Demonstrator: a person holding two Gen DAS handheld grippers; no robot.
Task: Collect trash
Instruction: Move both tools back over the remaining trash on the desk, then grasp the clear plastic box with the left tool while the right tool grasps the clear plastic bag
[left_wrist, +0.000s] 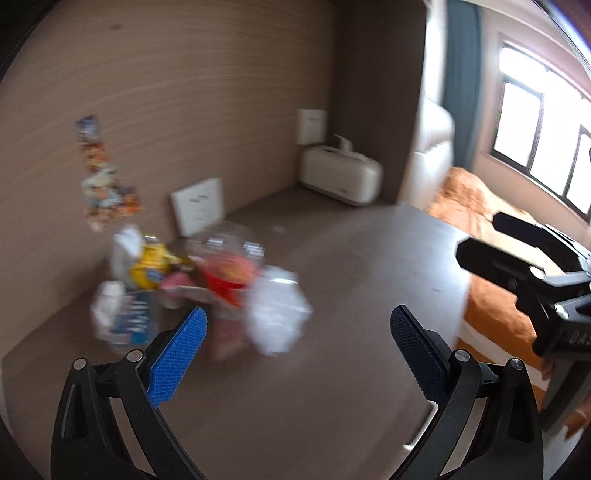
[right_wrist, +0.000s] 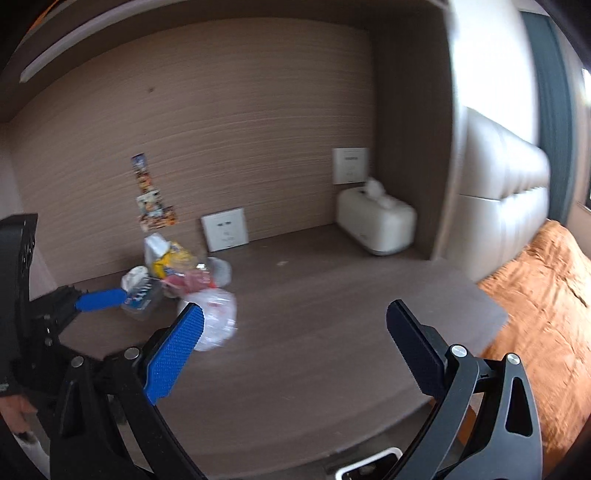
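Note:
A heap of trash lies at the back left of the brown desk: a yellow wrapper, a red wrapper, a crumpled clear plastic piece, white paper and a blue-printed packet. The frames are blurred. My left gripper is open and empty, just in front of the heap. In the right wrist view the heap shows with the yellow wrapper and the clear plastic. My right gripper is open and empty, to the right of the heap. The left gripper's blue finger reaches the heap's left side.
A cream tissue box stands at the back right corner. A white wall socket and a second white plate sit on the wooden back wall, with stickers above the heap. An orange-covered bed lies right of the desk.

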